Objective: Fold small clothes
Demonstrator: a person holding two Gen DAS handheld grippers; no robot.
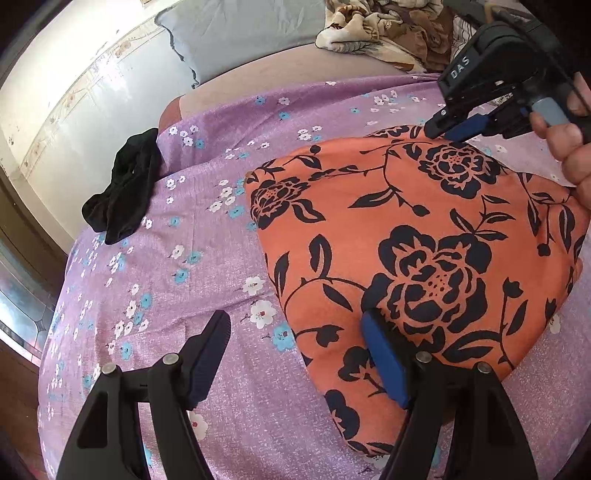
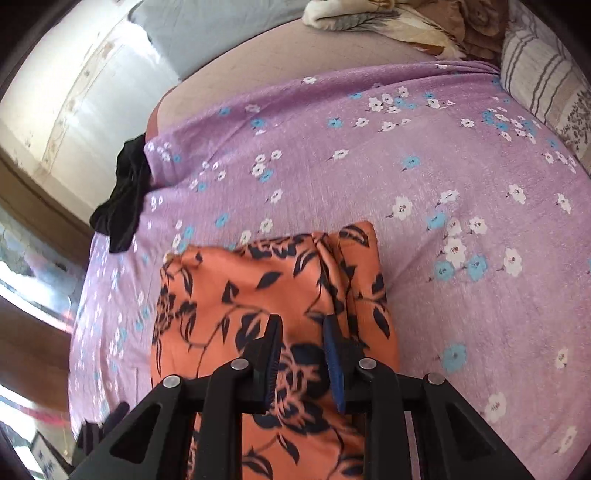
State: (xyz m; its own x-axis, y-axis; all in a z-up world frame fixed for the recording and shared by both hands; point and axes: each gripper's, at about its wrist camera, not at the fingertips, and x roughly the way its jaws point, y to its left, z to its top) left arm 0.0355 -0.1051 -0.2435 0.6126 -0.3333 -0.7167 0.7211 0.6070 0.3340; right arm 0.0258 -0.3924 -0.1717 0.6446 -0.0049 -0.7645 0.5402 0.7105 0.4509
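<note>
An orange garment with a dark floral print (image 1: pixel 424 221) lies folded on the purple flowered bedsheet (image 1: pixel 177 266). My left gripper (image 1: pixel 293 332) is open wide at its near left edge: the blue right finger rests over the cloth and the black left finger is over the sheet. A hand (image 1: pixel 570 147) holds my right gripper (image 1: pixel 445 129) at the garment's far edge. In the right wrist view the right gripper (image 2: pixel 302 332) hovers over the orange garment (image 2: pixel 229 295), jaws a narrow gap apart, printed cloth showing between them and a raised crease beside the blue finger.
A crumpled black garment (image 1: pixel 125 184) lies at the bed's left edge (image 2: pixel 123 199). A grey-blue pillow (image 1: pixel 240 33) and a brown patterned blanket (image 1: pixel 388 33) sit at the far end. A striped pillow (image 2: pixel 539 74) lies at the far right. The floor drops away to the left.
</note>
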